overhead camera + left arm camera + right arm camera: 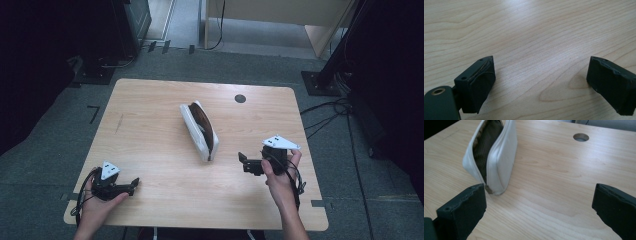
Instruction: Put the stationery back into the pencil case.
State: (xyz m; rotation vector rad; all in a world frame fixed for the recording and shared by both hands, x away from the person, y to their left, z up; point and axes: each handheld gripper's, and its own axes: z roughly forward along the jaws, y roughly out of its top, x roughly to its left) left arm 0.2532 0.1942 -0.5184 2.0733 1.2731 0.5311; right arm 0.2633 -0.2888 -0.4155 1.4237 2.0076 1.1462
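Wooden table [150, 125] lies bare around the white pouch [199, 131].

No readable text, labels or signs anywhere.

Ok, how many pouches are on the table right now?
1: a white zippered pouch with brown lining, unzipped, standing on edge near the middle of the light wooden table.

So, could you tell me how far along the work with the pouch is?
Done: the white pouch stands unzipped on the table, its brown lining showing. In hand: nothing; the right tool is open beside it, the left tool open and apart. Left: any gripping or closing.
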